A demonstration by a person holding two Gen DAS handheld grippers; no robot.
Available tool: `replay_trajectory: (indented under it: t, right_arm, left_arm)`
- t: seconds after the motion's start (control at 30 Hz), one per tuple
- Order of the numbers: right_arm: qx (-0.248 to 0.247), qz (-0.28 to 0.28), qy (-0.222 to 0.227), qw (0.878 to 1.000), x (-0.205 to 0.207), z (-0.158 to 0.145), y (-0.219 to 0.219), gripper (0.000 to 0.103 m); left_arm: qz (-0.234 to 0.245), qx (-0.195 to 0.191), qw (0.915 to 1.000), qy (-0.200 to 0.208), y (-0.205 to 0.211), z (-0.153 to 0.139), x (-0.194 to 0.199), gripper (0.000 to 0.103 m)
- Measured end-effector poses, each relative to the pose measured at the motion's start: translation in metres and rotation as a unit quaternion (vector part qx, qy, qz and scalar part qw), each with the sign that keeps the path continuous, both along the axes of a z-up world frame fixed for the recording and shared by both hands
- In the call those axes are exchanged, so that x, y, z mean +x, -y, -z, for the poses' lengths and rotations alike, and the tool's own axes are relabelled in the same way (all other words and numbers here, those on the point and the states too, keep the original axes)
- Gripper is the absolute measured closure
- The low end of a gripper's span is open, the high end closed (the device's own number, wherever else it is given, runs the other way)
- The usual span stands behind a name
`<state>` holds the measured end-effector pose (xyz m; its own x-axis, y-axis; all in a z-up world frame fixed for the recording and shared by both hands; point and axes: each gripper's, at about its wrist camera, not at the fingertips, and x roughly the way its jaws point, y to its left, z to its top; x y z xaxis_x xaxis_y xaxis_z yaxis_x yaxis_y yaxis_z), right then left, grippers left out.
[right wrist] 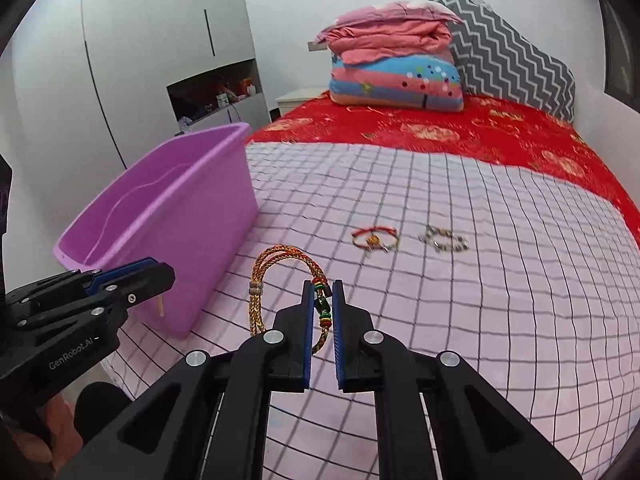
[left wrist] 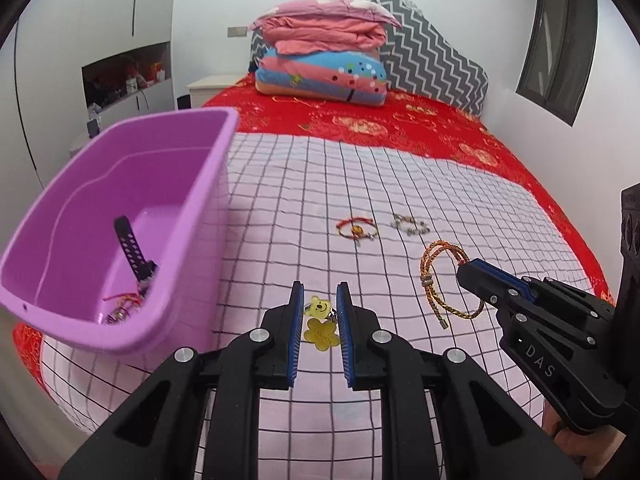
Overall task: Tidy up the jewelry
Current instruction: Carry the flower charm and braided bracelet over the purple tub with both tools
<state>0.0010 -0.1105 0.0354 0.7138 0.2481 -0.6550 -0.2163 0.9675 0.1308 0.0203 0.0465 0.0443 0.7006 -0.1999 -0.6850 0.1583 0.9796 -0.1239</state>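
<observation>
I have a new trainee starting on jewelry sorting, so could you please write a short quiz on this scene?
1. True or false: the purple bin is empty.
2. What does the right hand-held gripper hold: A the braided cord bracelet, B a watch, C nothing?
3. How many bracelets lie on the checked sheet, untouched?

Key: 1 false, a black strap and more lie inside. 2 A. 3 two: the red bracelet and the beaded bracelet.

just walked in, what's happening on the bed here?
A person is sorting jewelry into the purple bin, one handheld claw per hand. The left claw is shut on a yellow bear charm; the right claw is shut on a braided orange cord bracelet. A red bracelet and a beaded bracelet lie on the checked sheet. The bin already holds a few pieces.
</observation>
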Motion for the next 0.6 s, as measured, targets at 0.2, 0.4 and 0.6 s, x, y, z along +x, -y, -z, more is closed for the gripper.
replay_trajectory:
  t: [0.2, 0.4, 0.6]
  right_arm:
    - [-0.005, -0.036, 0.023, 0.999, 0.014, -0.026, -0.045, 0.094]
    - [-0.003, -0.076, 0.030, 0.997, 0.026, -0.039, -0.093, 0.094]
    - [0.004, -0.105, 0.029, 0.994, 0.038, -0.041, -0.136, 0.094]
  left_arm:
    - [-0.028, 0.009, 0.9991, 0.030, -0.037, -0.025, 0.003, 0.086]
    - [-0.079, 0.008, 0.9964, 0.028, -0.090, -0.032, 0.012, 0.086]
    - [-0.118, 0.015, 0.9928, 0.013, -0.130, -0.024, 0.018, 0.086]
